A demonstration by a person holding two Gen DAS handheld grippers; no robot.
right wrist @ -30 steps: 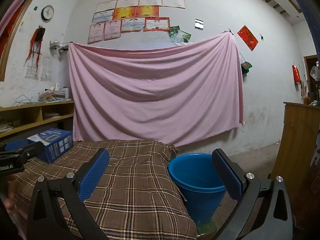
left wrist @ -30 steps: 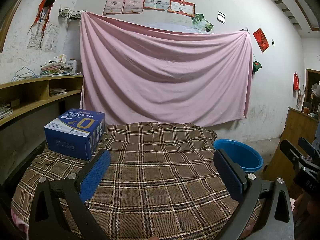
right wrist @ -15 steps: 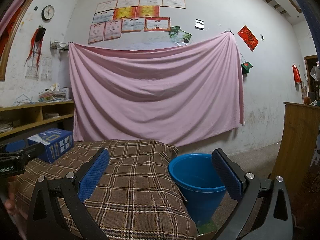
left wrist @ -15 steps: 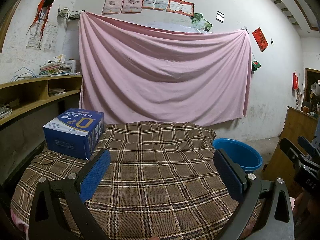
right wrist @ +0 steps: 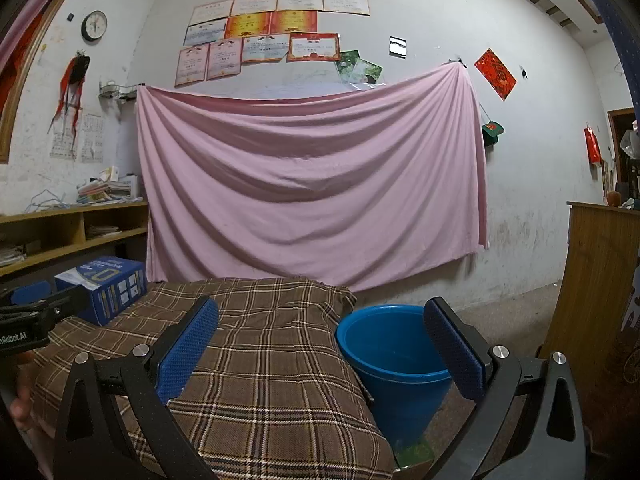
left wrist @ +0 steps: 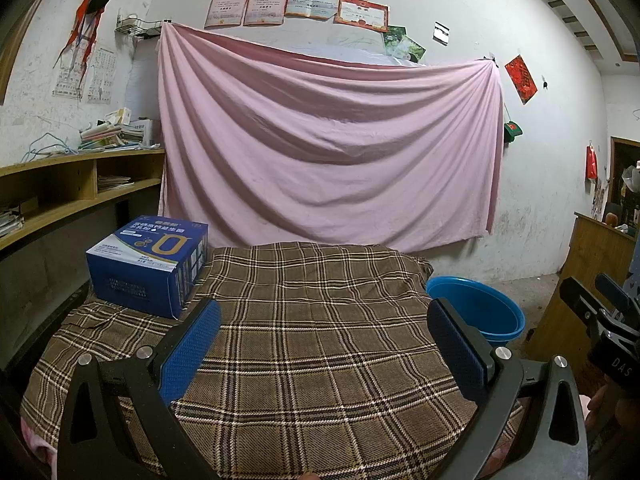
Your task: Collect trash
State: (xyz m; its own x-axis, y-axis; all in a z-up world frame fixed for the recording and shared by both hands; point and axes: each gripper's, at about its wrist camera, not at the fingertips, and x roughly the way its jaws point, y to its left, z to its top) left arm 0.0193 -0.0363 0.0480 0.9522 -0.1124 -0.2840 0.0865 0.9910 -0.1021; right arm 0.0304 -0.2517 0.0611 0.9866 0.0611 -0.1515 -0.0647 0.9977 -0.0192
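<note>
A blue box sits closed on the far left corner of the plaid blanket. Beside the bed's right edge stands a blue bucket, nothing visible inside. The left gripper and right gripper both gape wide, holding nothing

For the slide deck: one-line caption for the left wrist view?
Open left gripper over plaid blanket; blue box far left, blue bucket right.
</note>
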